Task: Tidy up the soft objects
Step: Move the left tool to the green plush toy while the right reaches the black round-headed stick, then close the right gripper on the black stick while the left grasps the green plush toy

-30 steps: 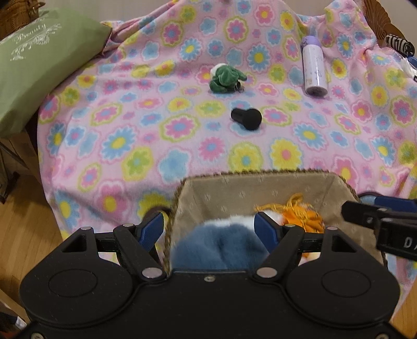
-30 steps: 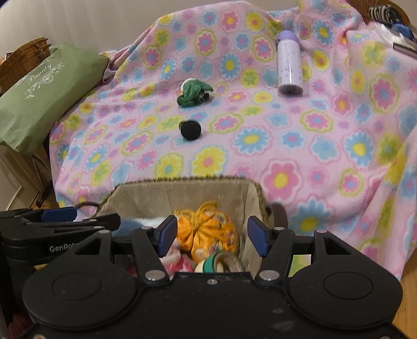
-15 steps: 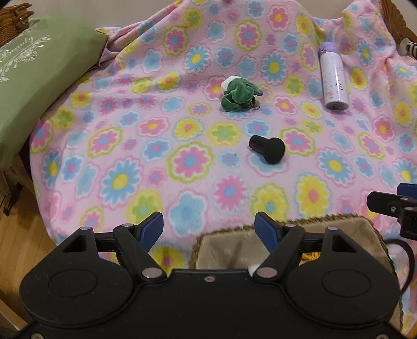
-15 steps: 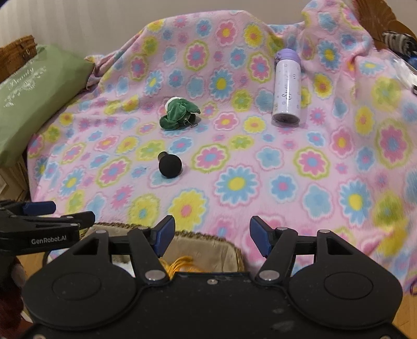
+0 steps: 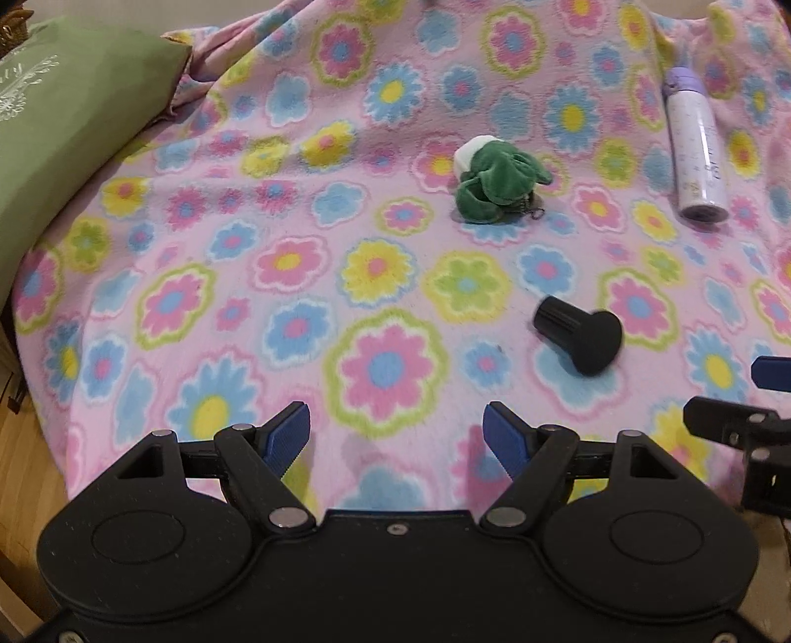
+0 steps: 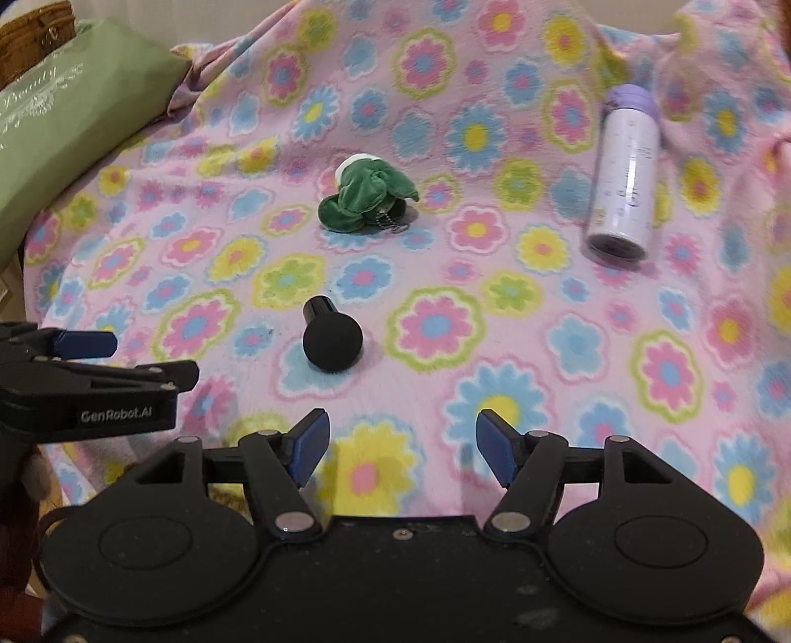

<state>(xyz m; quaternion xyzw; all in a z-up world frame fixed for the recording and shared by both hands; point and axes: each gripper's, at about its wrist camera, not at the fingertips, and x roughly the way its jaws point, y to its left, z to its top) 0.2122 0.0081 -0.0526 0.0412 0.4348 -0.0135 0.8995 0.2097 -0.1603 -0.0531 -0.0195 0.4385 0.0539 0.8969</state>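
Left gripper and right gripper: both spread, nothing between them; the right has just been opening. Black knob lies near on the blanket. Green plush toy sits farther, bottle far right.

A pink fleece blanket printed with bright flowers drapes the furniture, a green embroidered cushion lies at its left beside a brown wicker basket, above wooden floorboards.
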